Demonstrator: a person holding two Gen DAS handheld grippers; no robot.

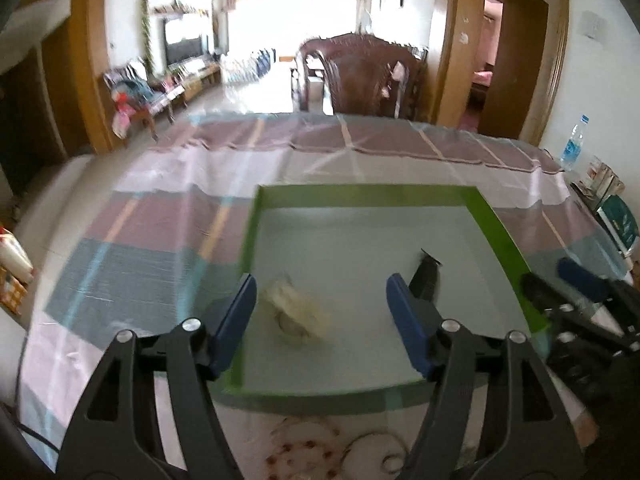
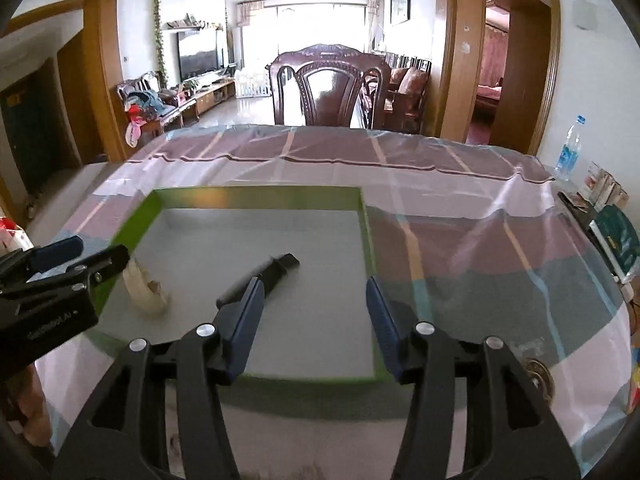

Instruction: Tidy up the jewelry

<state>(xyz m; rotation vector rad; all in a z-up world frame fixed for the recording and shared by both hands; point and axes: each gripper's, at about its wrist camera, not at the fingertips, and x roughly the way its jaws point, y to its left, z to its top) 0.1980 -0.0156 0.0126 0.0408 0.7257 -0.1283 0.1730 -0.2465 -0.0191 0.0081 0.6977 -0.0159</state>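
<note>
Green tray (image 1: 496, 224) on the desk (image 1: 160, 216), holding two items. Cream hair clip (image 1: 298, 312): lower centre of the left view, between the left gripper (image 1: 320, 320) jaws, apart, untouched. Black clip (image 2: 260, 276): long axis diagonal, just beside right gripper (image 2: 314, 318), jaws apart, empty. More jewelry (image 1: 320, 448) at bottom edge.

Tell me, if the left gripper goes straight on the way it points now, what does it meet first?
Probably the cream hair clip, lying in the green tray between the open left gripper fingers; depth is unclear.
</note>
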